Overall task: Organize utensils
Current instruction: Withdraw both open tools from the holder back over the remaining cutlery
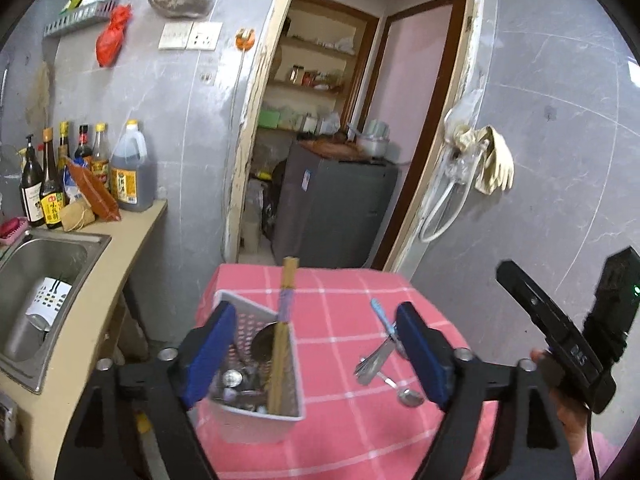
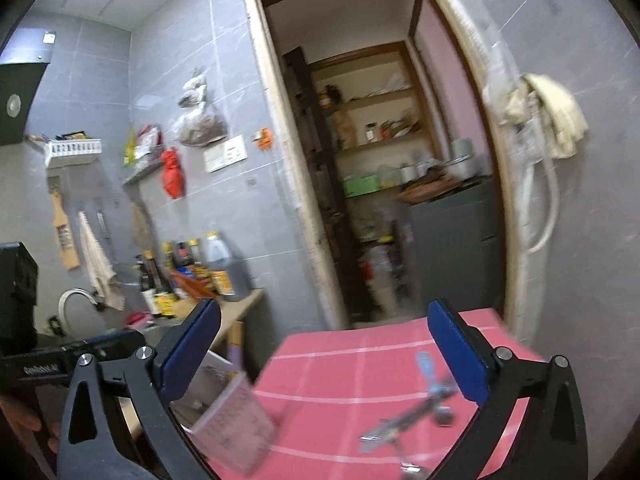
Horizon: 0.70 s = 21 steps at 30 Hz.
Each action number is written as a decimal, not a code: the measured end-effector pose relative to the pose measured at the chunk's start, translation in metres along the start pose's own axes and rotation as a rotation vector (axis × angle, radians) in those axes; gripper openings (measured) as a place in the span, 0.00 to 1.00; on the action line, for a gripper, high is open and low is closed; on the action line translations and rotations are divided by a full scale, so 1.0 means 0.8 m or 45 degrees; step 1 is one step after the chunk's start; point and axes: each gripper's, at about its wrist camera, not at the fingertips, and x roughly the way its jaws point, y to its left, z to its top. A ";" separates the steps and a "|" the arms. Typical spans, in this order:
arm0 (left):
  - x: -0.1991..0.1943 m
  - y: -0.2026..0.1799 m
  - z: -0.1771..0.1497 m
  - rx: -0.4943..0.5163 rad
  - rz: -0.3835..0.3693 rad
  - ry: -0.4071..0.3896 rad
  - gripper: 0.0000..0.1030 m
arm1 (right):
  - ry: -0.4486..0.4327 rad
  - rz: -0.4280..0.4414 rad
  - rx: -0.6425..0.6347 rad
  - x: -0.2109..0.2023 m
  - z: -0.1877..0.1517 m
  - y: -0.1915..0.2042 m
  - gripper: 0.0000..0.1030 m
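Note:
A white perforated utensil holder stands on the pink checked tablecloth. In it are wooden chopsticks, a round ladle and other metal pieces. A loose pile of forks and spoons lies on the cloth to its right. My left gripper is open above the holder, with its blue pads on either side and touching nothing. In the right wrist view my right gripper is open and empty, raised over the table. Below it the holder and the pile are blurred.
A steel sink and a counter with several sauce bottles lie to the left. Behind the table a doorway opens onto a grey fridge and shelves. Gloves hang on the right wall. A hand holds the other gripper's body.

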 end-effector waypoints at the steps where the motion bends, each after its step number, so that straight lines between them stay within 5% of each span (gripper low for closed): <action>1: 0.001 -0.009 -0.003 0.004 0.008 -0.019 0.90 | -0.006 -0.034 -0.013 -0.010 0.001 -0.008 0.99; 9: 0.022 -0.080 -0.034 0.087 -0.012 -0.088 0.99 | -0.032 -0.231 -0.040 -0.070 0.006 -0.068 0.99; 21: 0.085 -0.137 -0.083 0.105 -0.025 0.001 0.99 | 0.011 -0.358 -0.028 -0.080 -0.017 -0.148 0.99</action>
